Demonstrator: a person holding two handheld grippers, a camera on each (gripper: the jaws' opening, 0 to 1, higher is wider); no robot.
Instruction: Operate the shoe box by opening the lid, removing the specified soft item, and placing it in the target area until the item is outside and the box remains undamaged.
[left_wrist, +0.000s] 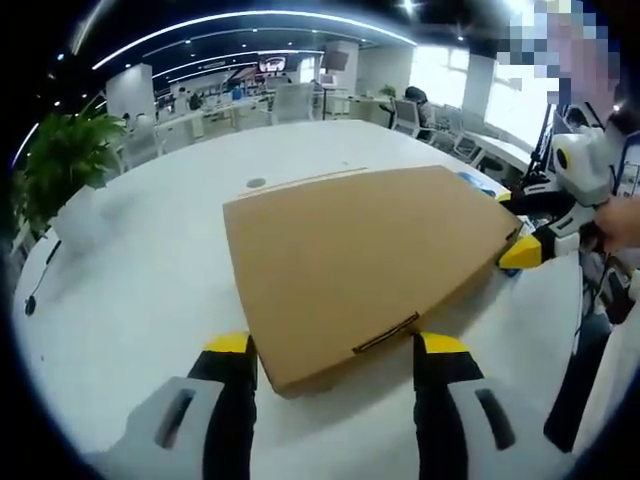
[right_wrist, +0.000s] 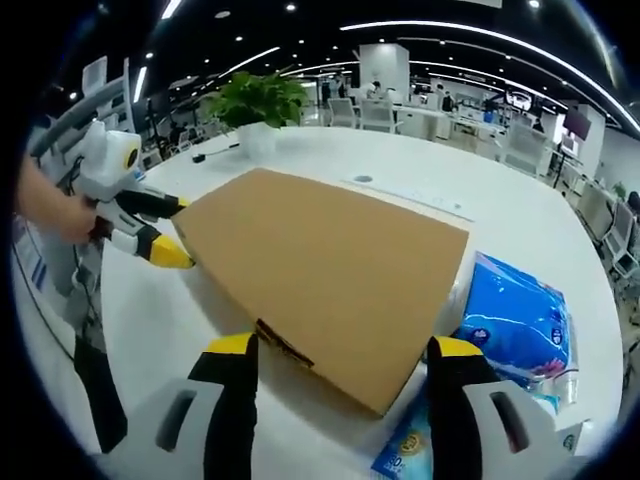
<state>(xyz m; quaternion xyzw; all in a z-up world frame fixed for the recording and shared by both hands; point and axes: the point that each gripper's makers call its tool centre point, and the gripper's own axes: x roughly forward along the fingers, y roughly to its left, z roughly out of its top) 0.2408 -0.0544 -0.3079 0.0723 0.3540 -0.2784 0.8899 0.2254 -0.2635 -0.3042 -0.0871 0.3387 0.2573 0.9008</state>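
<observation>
A closed brown cardboard shoe box (left_wrist: 365, 260) lies flat on the white table (left_wrist: 150, 300). My left gripper (left_wrist: 335, 350) stands open, its black and yellow jaws either side of the box's near corner. At the far right corner is the right gripper (left_wrist: 525, 235), held by a hand. In the right gripper view the same box (right_wrist: 320, 270) lies ahead, my right gripper (right_wrist: 335, 350) open astride its near edge. The left gripper (right_wrist: 165, 235) touches the box's left corner. A blue soft plastic pack (right_wrist: 515, 320) lies on the table to the right of the box.
A potted green plant (left_wrist: 60, 160) in a white pot stands at the table's far left; in the right gripper view the plant (right_wrist: 255, 100) is behind the box. Office desks and chairs fill the background. A black tripod leg (right_wrist: 95, 385) stands at the left.
</observation>
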